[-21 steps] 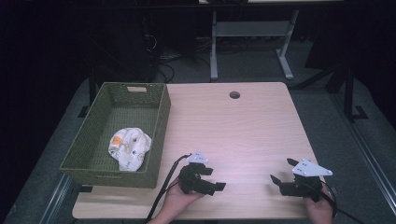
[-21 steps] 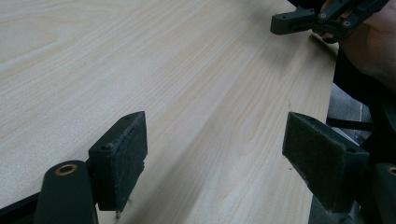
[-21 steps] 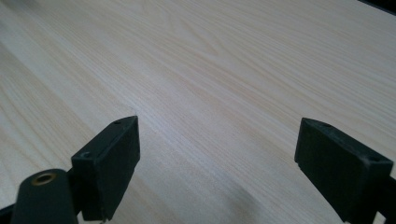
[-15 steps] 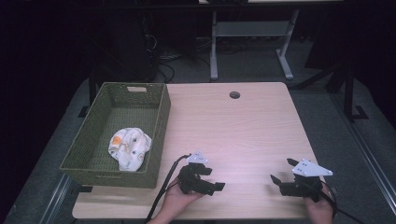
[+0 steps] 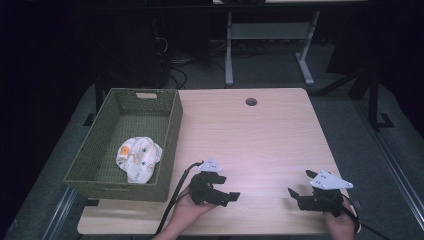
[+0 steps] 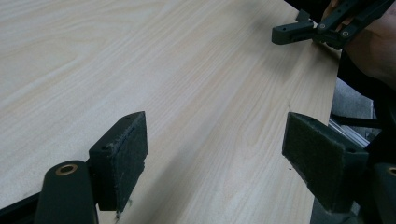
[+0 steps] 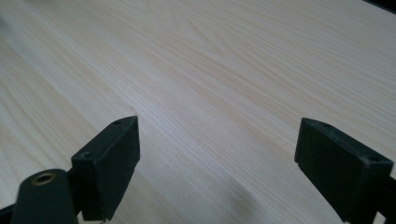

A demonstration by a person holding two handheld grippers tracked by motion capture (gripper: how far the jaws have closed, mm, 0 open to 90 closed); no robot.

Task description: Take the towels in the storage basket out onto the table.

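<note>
Both my hand-held grippers sit low over the near edge of the desk [image 5: 260, 135], well apart from each other. Left hand-held gripper [image 5: 227, 192] is near the desk's near-left part, jaws pointing to the right along the near edge; in its own view [image 6: 215, 158] the jaws are spread wide with bare light wood grain between them, nothing pinched. The pads [image 6: 126, 151] look fuzzy and slightly worn at the edges. Right hand-held gripper [image 5: 301, 186] is at the near-right corner, jaws pointing left toward the other one, grey three-cornered plate on top; its own view [image 7: 217, 163] also shows the jaws spread wide over bare wood, empty. From the left gripper view I can see the right hand-held gripper [image 6: 294, 31] farther off at the desk edge, with my right hand [image 6: 373, 46] behind it. My left hand [image 5: 187, 212] wraps the left unit from below, cable trailing off the near edge. Green woven basket [image 5: 167, 137] stands along the desk's left side, just beside the left hand-held gripper but not touching it. Inside the basket, toward its near right corner, lies a crumpled white cloth [image 5: 139, 157] with small printed marks and an orange patch. Round cable hole [image 5: 251, 101] near the far edge of the desk. Dark floor and a grey metal stand [image 5: 265, 35] beyond.
</note>
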